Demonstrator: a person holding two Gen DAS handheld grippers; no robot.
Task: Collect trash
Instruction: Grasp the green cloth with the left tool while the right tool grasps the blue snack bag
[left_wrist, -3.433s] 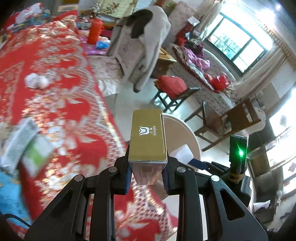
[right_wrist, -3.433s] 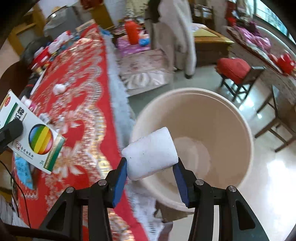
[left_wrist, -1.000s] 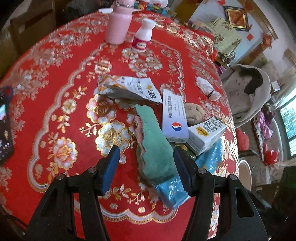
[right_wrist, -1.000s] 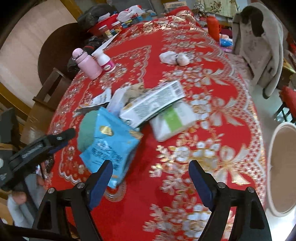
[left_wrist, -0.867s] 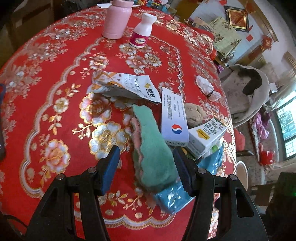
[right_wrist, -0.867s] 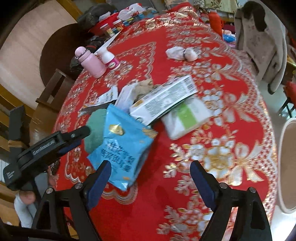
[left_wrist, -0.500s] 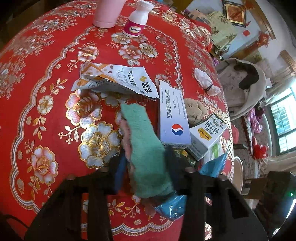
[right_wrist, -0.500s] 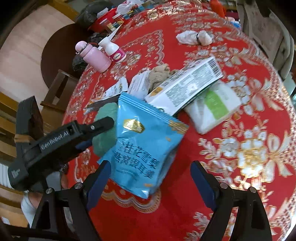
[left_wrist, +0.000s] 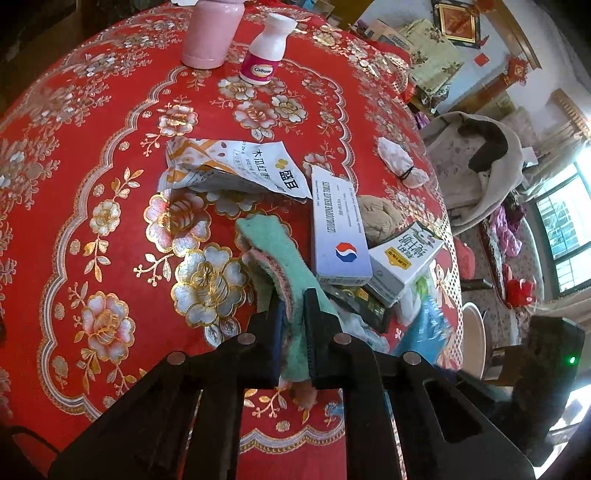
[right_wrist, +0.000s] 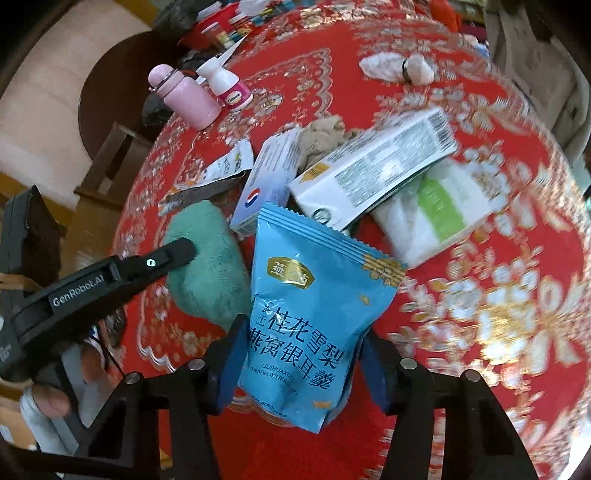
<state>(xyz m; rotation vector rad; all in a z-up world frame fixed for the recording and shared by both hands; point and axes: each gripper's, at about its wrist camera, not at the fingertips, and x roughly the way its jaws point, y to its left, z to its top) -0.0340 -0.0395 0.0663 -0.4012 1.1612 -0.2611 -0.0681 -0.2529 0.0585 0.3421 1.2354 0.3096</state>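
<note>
My left gripper (left_wrist: 293, 310) is shut on a green and pink fuzzy cloth (left_wrist: 280, 251) lying on the red tablecloth (left_wrist: 110, 155); the cloth also shows in the right wrist view (right_wrist: 207, 266), with the left gripper (right_wrist: 177, 254) on it. My right gripper (right_wrist: 301, 354) has its jaws closed against the lower part of a blue snack bag (right_wrist: 314, 302). Behind lie a white and blue box (left_wrist: 340, 229), a milk carton (right_wrist: 373, 170), a torn white wrapper (left_wrist: 236, 166) and a tissue pack (right_wrist: 436, 210).
A pink bottle (left_wrist: 212, 31) and a white pill bottle (left_wrist: 266, 51) stand at the far side. A wad of tissue (left_wrist: 400, 162) lies near the table's right edge. The cream trash bin (left_wrist: 471, 339) stands on the floor past the table. A chair with a grey coat (left_wrist: 476, 158) stands beyond.
My left gripper has closed on the green cloth. My right gripper has moved in around the blue bag and narrowed onto it. Earlier still, both held trash over the bin.
</note>
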